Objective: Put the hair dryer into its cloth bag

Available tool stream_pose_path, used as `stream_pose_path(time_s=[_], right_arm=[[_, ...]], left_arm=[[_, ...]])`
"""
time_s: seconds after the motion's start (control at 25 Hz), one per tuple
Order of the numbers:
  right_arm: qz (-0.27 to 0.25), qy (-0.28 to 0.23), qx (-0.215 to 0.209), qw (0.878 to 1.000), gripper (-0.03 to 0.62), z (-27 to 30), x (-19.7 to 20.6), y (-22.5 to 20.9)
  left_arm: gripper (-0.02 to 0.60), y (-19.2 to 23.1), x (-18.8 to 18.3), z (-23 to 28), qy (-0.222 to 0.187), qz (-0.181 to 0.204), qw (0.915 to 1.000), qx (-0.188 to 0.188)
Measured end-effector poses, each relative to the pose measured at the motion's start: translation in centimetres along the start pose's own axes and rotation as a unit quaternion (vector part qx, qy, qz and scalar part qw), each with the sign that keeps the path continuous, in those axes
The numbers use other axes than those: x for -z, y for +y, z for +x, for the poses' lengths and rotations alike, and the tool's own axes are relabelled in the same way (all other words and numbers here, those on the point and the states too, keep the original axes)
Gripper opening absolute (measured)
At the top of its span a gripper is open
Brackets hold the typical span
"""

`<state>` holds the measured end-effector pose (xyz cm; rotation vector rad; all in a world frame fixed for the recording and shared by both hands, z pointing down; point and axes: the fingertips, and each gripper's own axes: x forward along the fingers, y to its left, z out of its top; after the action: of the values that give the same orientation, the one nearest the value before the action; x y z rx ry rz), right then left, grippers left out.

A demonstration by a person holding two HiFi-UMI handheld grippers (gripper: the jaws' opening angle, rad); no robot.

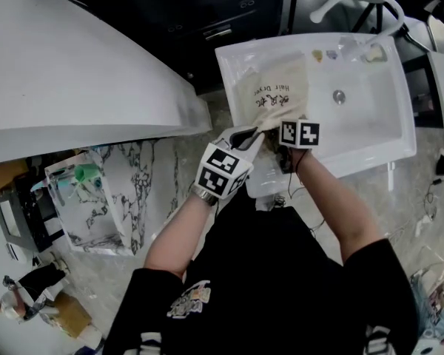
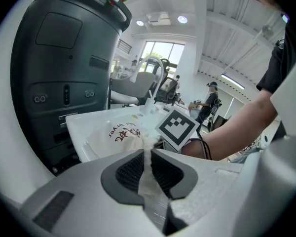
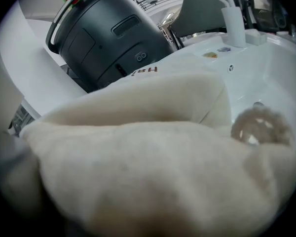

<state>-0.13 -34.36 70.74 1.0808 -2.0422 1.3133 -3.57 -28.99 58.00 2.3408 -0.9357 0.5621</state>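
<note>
A person in a black short-sleeved shirt reaches both bare forearms forward over a white sink (image 1: 370,117), the two hands close together at its near rim. The left gripper (image 1: 253,133), angled downward, has its ribbed dark pads clamped on a thin fold of the cream cloth bag (image 1: 270,95), pinching the soft fabric at its near edge. The bag, a limp, creased woven pouch with red and dark print, lies in the left part of the smooth, glossy basin, stretching away from both grippers toward the far wall. The right gripper (image 1: 292,130) sits just beside the left, pushed against the bag's opening; cloth drapes across its camera, so its jaws cannot be made out. A thin black cord (image 2: 203,144) loops by the right forearm. The hair dryer itself cannot be made out in any view.
</note>
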Motion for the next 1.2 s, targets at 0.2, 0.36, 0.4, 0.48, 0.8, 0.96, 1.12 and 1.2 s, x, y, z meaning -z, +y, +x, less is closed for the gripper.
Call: stream_pose_path(time_s=[0.2, 0.36, 0.4, 0.48, 0.8, 0.96, 1.12, 1.2], right_arm=[[0.002, 0.003, 0.006, 1.000, 0.221, 0.7, 0.0, -0.2], [-0.003, 0.007, 0.009, 1.000, 0.222, 0.9, 0.1, -0.3], [-0.005, 0.007, 0.009, 1.000, 0.222, 0.9, 0.1, -0.2], [-0.008, 0.006, 0.008, 1.000, 0.224, 0.9, 0.0, -0.2], [-0.013, 0.018, -0.020, 1.000, 0.333, 0.5, 0.5, 0.7], [-0.019, 0.020, -0.017, 0.999, 0.370, 0.0, 0.9, 0.8], [-0.022, 0.022, -0.016, 0.999, 0.398, -1.0, 1.0, 1.1], [-0.025, 0.019, -0.019, 0.999, 0.403, -1.6, 0.9, 1.3]], left_arm=[[0.044, 0.2, 0.4, 0.1, 0.005, -0.005, 1.0000, 0.002], [0.044, 0.5, 0.5, 0.2, 0.005, -0.011, 0.9999, 0.001], [0.044, 0.6, 0.5, 0.2, 0.005, -0.014, 0.9999, 0.000], [0.044, 0.6, 0.6, 0.3, 0.004, -0.018, 0.9998, -0.001], [0.044, 0.9, 0.5, 0.4, -0.001, -0.024, 0.9996, -0.018], [0.044, 1.0, 0.4, 0.6, -0.001, -0.021, 0.9993, -0.032], [0.044, 1.0, 0.1, 0.5, -0.012, -0.024, 0.9985, -0.047], [0.044, 0.8, 0.3, 0.5, -0.010, -0.024, 0.9984, -0.051]])
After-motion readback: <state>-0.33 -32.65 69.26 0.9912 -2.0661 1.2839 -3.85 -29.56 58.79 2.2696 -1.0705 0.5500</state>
